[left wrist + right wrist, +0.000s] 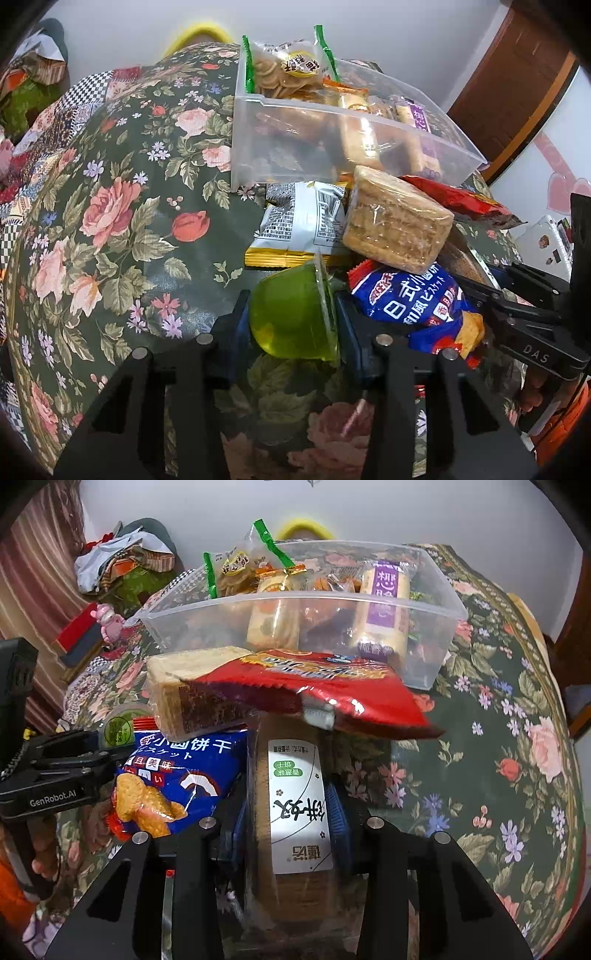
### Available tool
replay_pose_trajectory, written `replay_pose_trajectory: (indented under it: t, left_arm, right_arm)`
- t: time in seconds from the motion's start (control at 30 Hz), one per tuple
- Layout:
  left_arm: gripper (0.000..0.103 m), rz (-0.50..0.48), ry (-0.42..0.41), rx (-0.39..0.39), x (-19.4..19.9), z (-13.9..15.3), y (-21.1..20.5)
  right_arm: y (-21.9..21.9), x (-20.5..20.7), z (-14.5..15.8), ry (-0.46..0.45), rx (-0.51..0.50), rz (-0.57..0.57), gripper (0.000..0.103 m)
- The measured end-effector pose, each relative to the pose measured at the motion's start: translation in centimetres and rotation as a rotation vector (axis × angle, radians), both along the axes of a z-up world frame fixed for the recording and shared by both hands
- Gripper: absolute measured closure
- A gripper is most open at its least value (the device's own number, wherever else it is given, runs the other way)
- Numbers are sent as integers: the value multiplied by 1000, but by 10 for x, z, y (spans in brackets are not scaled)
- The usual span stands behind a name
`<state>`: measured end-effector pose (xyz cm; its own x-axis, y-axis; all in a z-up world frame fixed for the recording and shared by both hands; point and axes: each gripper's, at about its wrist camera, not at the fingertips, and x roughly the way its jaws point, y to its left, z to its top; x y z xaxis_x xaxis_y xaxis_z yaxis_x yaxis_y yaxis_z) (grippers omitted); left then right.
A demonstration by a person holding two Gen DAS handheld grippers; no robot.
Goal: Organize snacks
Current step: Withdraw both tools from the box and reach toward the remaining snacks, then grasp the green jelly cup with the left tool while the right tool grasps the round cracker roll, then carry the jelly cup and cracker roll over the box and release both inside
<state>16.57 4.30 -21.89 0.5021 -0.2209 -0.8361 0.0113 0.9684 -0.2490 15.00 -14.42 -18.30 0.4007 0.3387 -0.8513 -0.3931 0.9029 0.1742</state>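
Left claw [293,314]: It is clenched on the green jelly cup [291,314]. I see one finger on each side of the cup, touching it.

Jelly cup: I think it is light and a bit squishy. The plastic looks smooth, so it may slip. The thin film lid could pop if I squeeze hard. The sides are the best place to hold, and that is where my fingers are.

Right claw [291,808]: It is grasping the brown biscuit roll [295,805] with the white label. The roll stands up between the two fingers.

Biscuit roll: I think it is stiff but easy to break. The clear wrap looks slippery. Holding the middle seems best, so it does not tip.

Where the roll is: It sits low in the snack pile. The red snack bag [321,690] lies right over its top, so I judge a lift could drag that bag along.

Clear box [351,122]: It stands on the counter [122,221] just behind the pile. Some snacks are already in it.

Pile: The blue biscuit bag [410,299] lies just beside the jelly cup. The wrapped square cake [395,218] leans on top, near the white bag [303,221].

What is left: I think many snacks are not in the box yet.
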Motion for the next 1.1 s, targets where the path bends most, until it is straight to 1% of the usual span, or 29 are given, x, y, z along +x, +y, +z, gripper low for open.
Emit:
replay_pose_trajectory:
  t: [0.1, 0.2, 0.4, 0.63, 0.8, 0.93, 1.1]
  left_arm:
    - [61, 4, 4, -14, -3, 1, 3]
    - [62, 13, -9, -12, -7, 7, 6]
    - [63, 19, -41, 14, -24, 21, 7]
    - [63, 29, -100, 28, -36, 47, 9]
    - [63, 34, -155, 33, -40, 71, 8]
    - [63, 31, -194, 36, -37, 86, 6]
    - [63, 35, -228, 35, -26, 100, 4]
  right_arm:
    - [-1, 0, 1, 0, 5, 0, 69]
    - [-6, -5, 3, -2, 9, -1, 69]
    - [-27, -18, 11, -4, 13, -25, 69]
    - [-56, -33, 18, 0, 13, -76, 69]
    - [-75, -39, 22, -1, 5, -141, 69]
    - [-92, -38, 31, -23, -3, -185, 69]
    - [-105, -26, 54, -83, 16, -221, 69]
